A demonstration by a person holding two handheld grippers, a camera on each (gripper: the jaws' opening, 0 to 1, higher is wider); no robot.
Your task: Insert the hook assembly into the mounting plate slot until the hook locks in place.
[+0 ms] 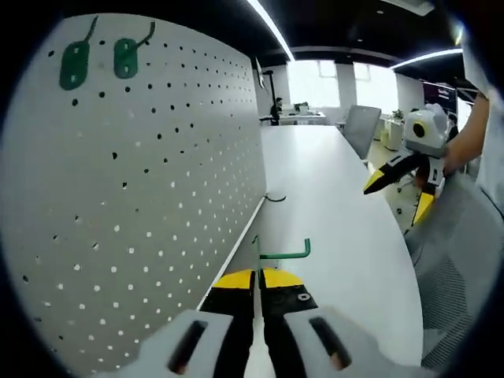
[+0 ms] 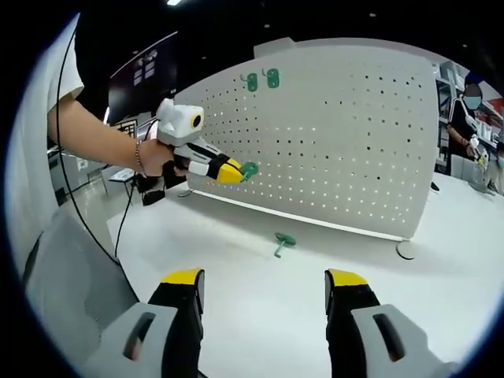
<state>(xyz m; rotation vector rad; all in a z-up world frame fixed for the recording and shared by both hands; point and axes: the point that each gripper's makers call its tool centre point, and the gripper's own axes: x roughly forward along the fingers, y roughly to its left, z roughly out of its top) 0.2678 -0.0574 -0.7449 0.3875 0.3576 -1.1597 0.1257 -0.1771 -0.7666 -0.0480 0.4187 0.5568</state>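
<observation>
Left tool has its yellow-tipped jaws pressed together on a green hook; in the left gripper view the hook's flat plate is edge-on between the tips and its wire arm runs out sideways, ending in a short upturned tip. The same tool, seen in the right gripper view, is raised off the desk and held in a hand, with the green hook at its tip just in front of the white pegboard; contact with the board cannot be confirmed. Pegboard stands upright along the edge of the white desk. Two more green hooks, already mounted, sit side by side near the upper corner of the board. A fourth green hook lies loose on the desk, near the foot of the board and apart from both tools. Right tool has its jaws spread wide with nothing between them, hovering above the desk surface; in the left gripper view it appears at the far side of the desk with jaws also apart. A grey office chair stands beyond the desk's far end.
</observation>
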